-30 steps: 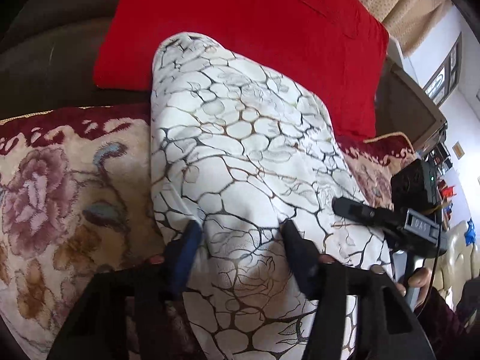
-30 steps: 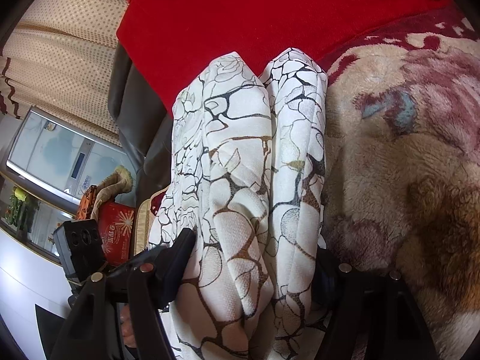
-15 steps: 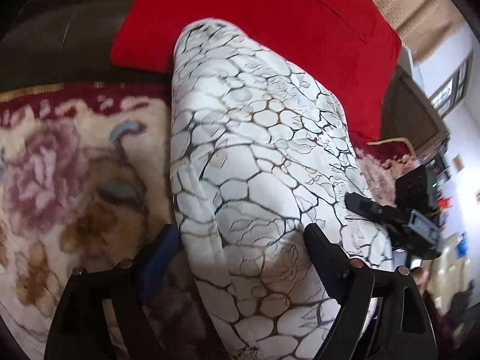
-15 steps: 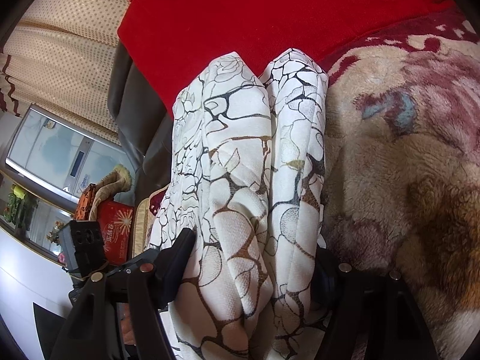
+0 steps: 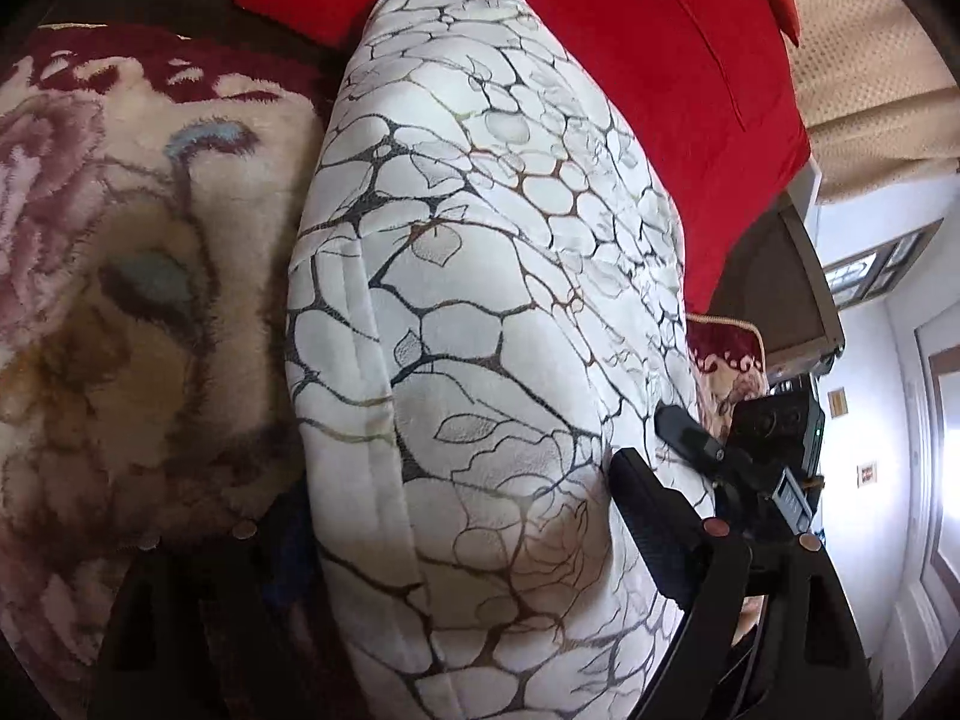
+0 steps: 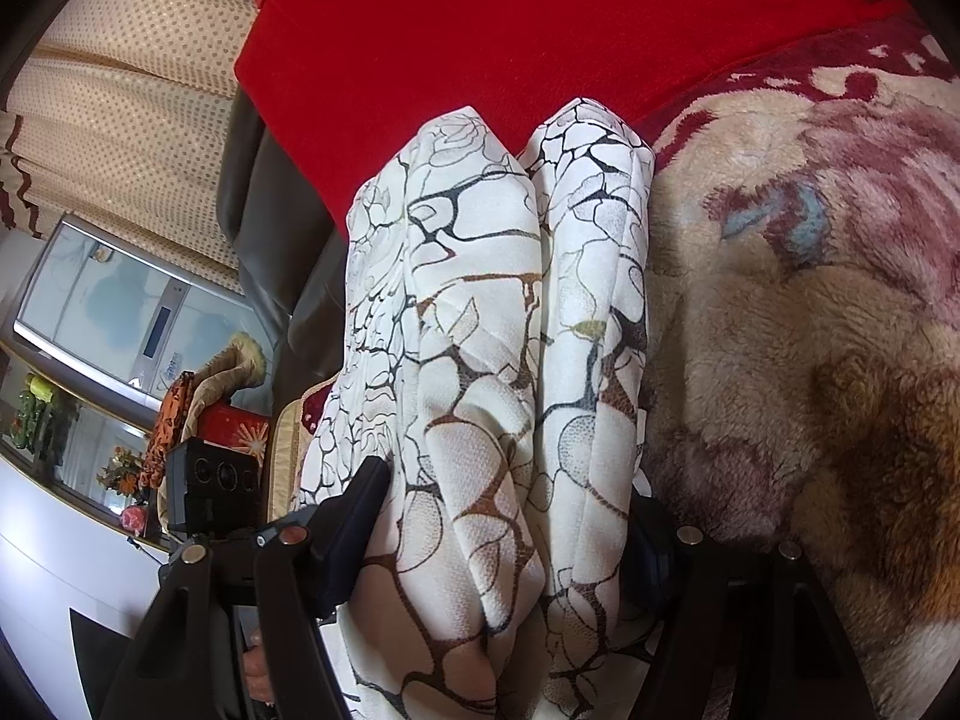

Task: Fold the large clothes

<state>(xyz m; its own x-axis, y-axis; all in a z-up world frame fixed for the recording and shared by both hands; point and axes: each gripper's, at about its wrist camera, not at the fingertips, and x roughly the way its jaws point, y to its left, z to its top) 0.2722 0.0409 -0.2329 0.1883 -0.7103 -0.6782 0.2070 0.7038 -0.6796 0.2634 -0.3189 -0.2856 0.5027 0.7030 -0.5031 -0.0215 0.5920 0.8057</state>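
Observation:
A white garment with a dark crackle print (image 5: 480,312) lies folded into a thick bundle on a floral plush blanket (image 5: 120,300). My left gripper (image 5: 462,510) is open, its fingers wide on either side of the bundle's near end. The right view shows the same garment (image 6: 498,360) as two thick folds side by side. My right gripper (image 6: 504,534) stands around them, fingers pressing both sides. The other gripper shows at the right edge of the left view (image 5: 774,438) and at the lower left of the right view (image 6: 210,480).
A big red cushion (image 5: 630,42) leans behind the garment; it also shows in the right view (image 6: 540,30). A beige dotted curtain (image 6: 132,90) hangs at the back. A cabinet with small items (image 6: 120,312) stands beside the sofa.
My left gripper has opened wider and slid forward around the bundle, which now fills more of its view. The right gripper and its folds have barely moved.

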